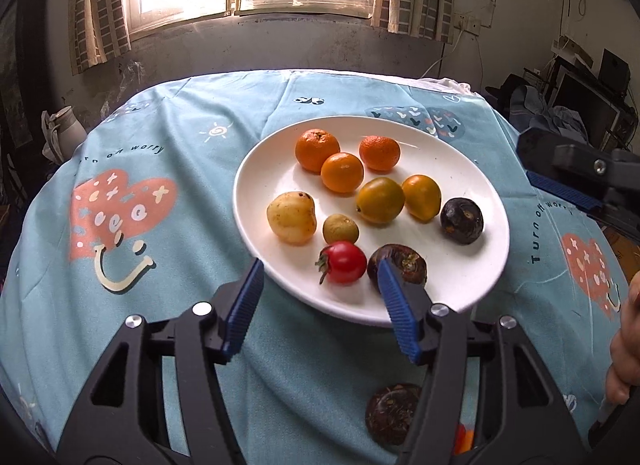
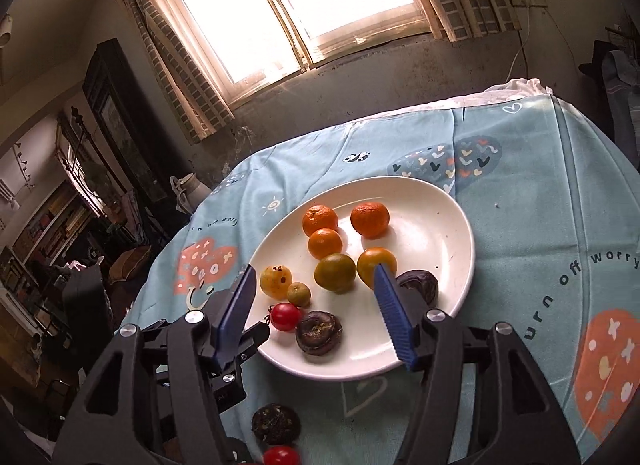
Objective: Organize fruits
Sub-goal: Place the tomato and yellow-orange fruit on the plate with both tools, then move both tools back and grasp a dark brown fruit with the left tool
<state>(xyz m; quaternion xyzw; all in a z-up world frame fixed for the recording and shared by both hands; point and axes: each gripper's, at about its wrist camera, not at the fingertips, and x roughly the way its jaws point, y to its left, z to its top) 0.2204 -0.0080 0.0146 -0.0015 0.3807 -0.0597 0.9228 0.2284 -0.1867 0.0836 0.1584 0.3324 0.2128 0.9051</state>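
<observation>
The light blue printed tablecloth [image 1: 192, 201] carries the words "Turn off worry". On it stands a white oval plate [image 1: 264, 169] with orange mandarins [image 1: 317, 149], a red cherry tomato [image 1: 345, 261] and dark round fruits. The left gripper [image 1: 320, 277] and right gripper [image 2: 314, 279] hang spread above the near rim, both empty.

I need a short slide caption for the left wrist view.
Open left gripper above white plate of mixed fruits on blue tablecloth.
</observation>
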